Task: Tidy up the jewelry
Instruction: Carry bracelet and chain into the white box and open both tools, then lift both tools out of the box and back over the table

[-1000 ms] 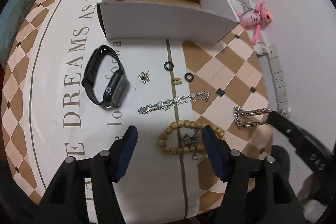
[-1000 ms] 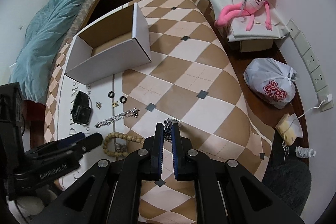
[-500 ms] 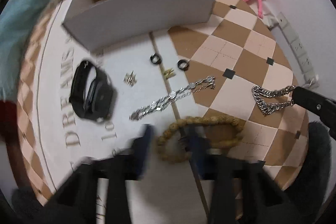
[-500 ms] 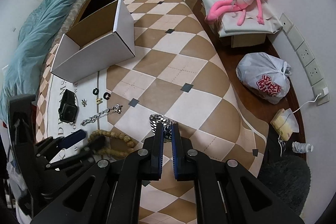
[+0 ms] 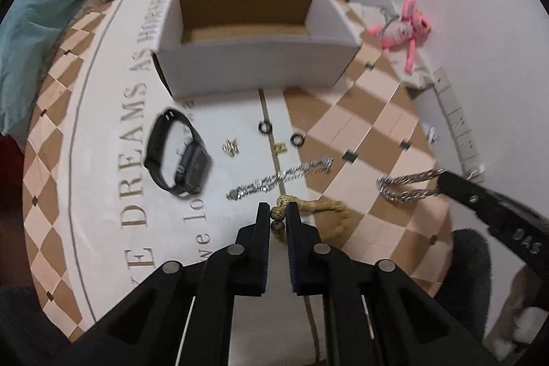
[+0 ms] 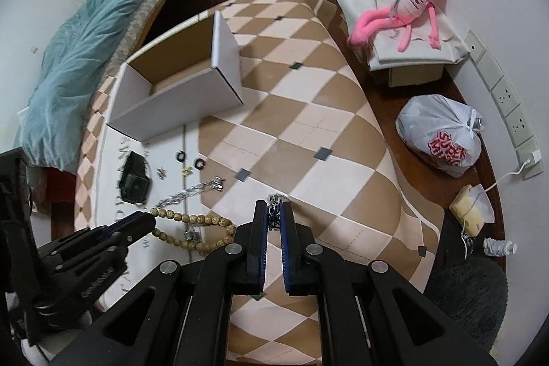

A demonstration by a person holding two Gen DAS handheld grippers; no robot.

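The left gripper [image 5: 278,215] pinches the bead bracelet [image 5: 319,208] on the tablecloth [image 5: 103,160]; the right gripper [image 6: 273,215] pinches the silver chain [image 5: 405,186], both near the box [image 5: 254,64].

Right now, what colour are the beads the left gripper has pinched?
Tan, speckled wooden-looking beaded bracelet, clearest in the right wrist view; left gripper.

Lighting is even, soft indoor light with faint shadows. The left wrist view shows motion blur on the silver bracelet [image 5: 281,176] and the cloth lettering; the right wrist view is sharper. Both views bend strongly outward, with black vignetted corners.
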